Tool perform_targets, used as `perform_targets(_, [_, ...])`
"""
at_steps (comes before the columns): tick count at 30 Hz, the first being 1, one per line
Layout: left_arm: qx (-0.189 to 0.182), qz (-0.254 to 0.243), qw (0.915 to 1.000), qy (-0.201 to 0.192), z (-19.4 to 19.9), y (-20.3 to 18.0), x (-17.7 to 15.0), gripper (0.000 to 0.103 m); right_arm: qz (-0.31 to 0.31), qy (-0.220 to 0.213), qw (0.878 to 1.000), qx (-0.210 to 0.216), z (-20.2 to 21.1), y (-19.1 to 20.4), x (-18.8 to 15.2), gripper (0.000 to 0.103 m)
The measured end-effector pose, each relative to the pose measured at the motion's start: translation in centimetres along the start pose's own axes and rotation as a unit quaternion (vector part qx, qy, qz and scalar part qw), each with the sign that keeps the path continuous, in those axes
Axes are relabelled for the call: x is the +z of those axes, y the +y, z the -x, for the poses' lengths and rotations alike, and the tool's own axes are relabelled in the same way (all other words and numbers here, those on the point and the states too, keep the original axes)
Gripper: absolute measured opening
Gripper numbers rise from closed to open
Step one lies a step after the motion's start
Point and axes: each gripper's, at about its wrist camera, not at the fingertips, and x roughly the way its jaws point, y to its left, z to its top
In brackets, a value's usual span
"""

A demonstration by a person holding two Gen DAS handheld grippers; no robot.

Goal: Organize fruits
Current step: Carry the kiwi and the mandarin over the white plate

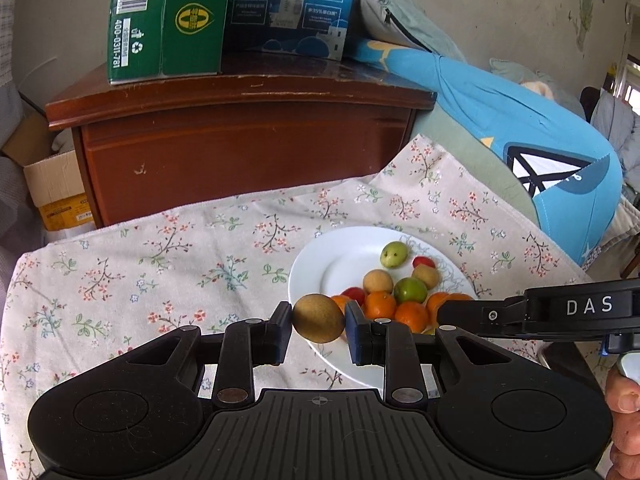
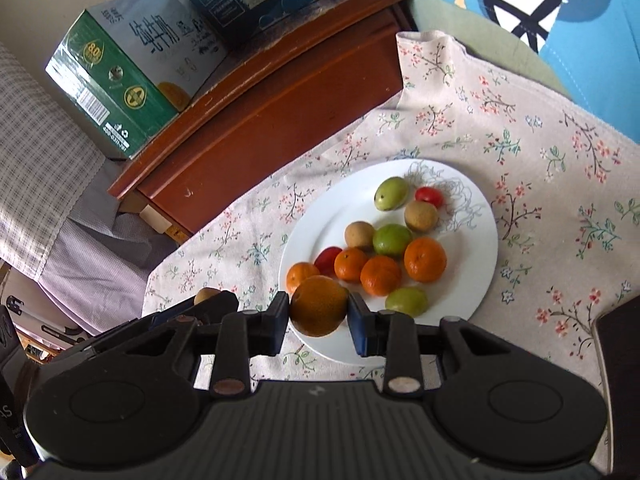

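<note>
A white plate (image 1: 320,264) on the floral cloth holds several small fruits: oranges (image 2: 425,259), green fruits (image 2: 392,239), brown fruits (image 2: 421,216) and red ones (image 2: 429,196). My left gripper (image 1: 319,323) is shut on a brown fruit (image 1: 319,318) at the plate's near-left rim. My right gripper (image 2: 319,312) is shut on an orange (image 2: 319,306) at the plate's near rim. The right gripper's arm reaches over the plate's right side in the left wrist view (image 1: 540,312).
A floral cloth (image 1: 160,264) covers the surface. A brown wooden cabinet (image 1: 240,140) stands behind it with a green carton (image 1: 168,20) and a blue carton (image 1: 288,4) on top. A blue cushion (image 1: 520,128) lies at the right.
</note>
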Motion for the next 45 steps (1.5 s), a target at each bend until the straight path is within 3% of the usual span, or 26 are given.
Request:
perform_targets(6, [-0.005,0.004,0.9999,-0.012,0.3,-0.5,1.4,0.026,-0.007,-0.029,1.0,0.001,1.3,-0.1,1.7,0.032])
perform_targets(17, [-0.004,0.014,0.9999,-0.007,-1.7,-0.3,3.2,0.026,0.022,-0.044,0.999,-0.011,0.4,0.2,3.9,0.032])
perform_targets(24, [-0.012,0.034,0.9993,0.007,-4.4,0.2,3.5,0.026,0.014,-0.041,0.999,-0.019,-1.6,-1.3,5.5,0.032])
perform_targets(35, [-0.016,0.057,0.9977,0.033,-8.7,0.6,2.8,0.026,0.005,-0.012,0.999,-0.038,-5.4,-2.5,5.1,0.032])
perform_targets(45, [-0.026,0.063,0.9971,0.034,-9.4,0.1,2.9,0.031,-0.007,-0.014,0.999,-0.053,-6.6,-3.2,5.1,0.035])
